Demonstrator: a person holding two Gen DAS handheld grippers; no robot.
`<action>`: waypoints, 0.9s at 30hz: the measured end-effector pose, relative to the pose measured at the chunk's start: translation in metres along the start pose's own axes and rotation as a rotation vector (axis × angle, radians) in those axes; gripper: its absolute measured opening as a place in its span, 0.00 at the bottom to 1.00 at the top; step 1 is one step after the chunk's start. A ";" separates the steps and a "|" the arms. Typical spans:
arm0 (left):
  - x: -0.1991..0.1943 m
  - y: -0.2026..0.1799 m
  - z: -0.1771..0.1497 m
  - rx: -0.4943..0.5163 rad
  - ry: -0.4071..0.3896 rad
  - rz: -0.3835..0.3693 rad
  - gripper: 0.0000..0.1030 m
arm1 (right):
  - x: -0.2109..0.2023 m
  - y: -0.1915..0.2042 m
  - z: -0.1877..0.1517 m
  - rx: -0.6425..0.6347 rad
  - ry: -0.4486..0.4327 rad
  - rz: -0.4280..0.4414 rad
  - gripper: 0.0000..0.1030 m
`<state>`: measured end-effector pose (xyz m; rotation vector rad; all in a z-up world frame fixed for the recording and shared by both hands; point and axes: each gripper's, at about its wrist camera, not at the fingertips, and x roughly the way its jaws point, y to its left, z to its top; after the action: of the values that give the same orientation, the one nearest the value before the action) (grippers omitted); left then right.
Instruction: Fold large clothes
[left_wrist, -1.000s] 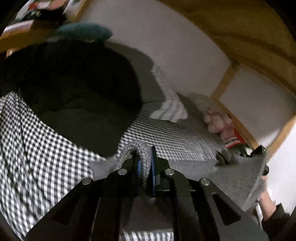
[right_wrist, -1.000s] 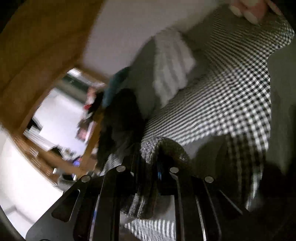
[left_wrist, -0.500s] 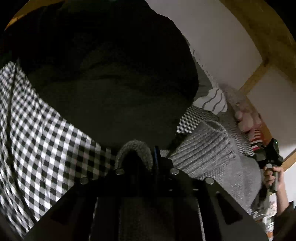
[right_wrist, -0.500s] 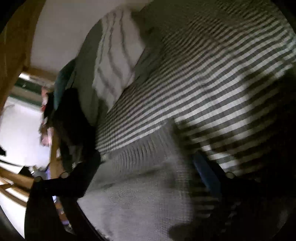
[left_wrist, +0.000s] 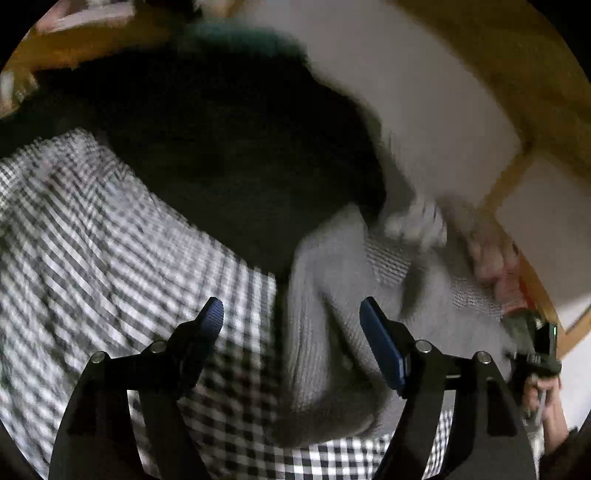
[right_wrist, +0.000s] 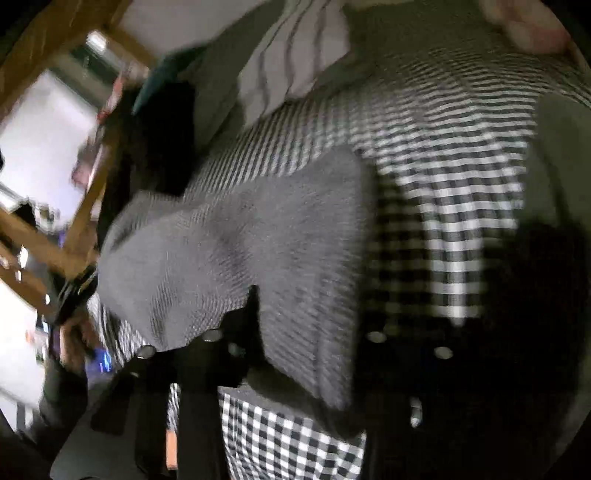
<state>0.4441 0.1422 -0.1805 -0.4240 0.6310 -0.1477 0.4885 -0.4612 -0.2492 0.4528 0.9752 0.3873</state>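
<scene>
A grey knitted sweater (left_wrist: 328, 332) lies bunched on a black-and-white checked bedcover (left_wrist: 92, 258). My left gripper (left_wrist: 291, 317) is open, its blue-padded fingers (left_wrist: 380, 343) spread to either side of the sweater's near fold, holding nothing. In the right wrist view the sweater (right_wrist: 251, 243) lies flat across the cover (right_wrist: 450, 229). My right gripper (right_wrist: 314, 332) is spread wide with the sweater's edge lying between the dark fingers; the frame is blurred. The right gripper also shows in the left wrist view (left_wrist: 535, 350), in a hand at the sweater's far end.
A big black garment or cushion (left_wrist: 229, 155) lies behind the sweater. A striped pillow (right_wrist: 295, 62) and a pink soft toy (left_wrist: 491, 258) lie near the white wall. Wooden bed-frame beams (left_wrist: 517, 74) run overhead. A teal item (left_wrist: 240, 40) sits at the back.
Both grippers were shut on the sweater a second ago and have let go. The sweater has dropped onto the checked cover. The left gripper has pulled back.
</scene>
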 end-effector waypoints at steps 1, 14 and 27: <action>-0.014 -0.007 0.003 0.026 -0.042 -0.010 0.73 | -0.008 -0.008 -0.001 0.034 -0.041 -0.007 0.28; 0.085 -0.104 -0.066 0.320 0.137 0.173 0.94 | 0.031 0.074 -0.024 -0.213 -0.056 -0.490 0.91; -0.015 -0.160 -0.027 0.416 -0.183 0.100 0.94 | -0.015 0.118 -0.048 -0.257 -0.243 -0.406 0.96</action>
<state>0.4149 -0.0080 -0.1241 -0.0035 0.4252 -0.1387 0.4266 -0.3606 -0.1995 0.0599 0.7450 0.0840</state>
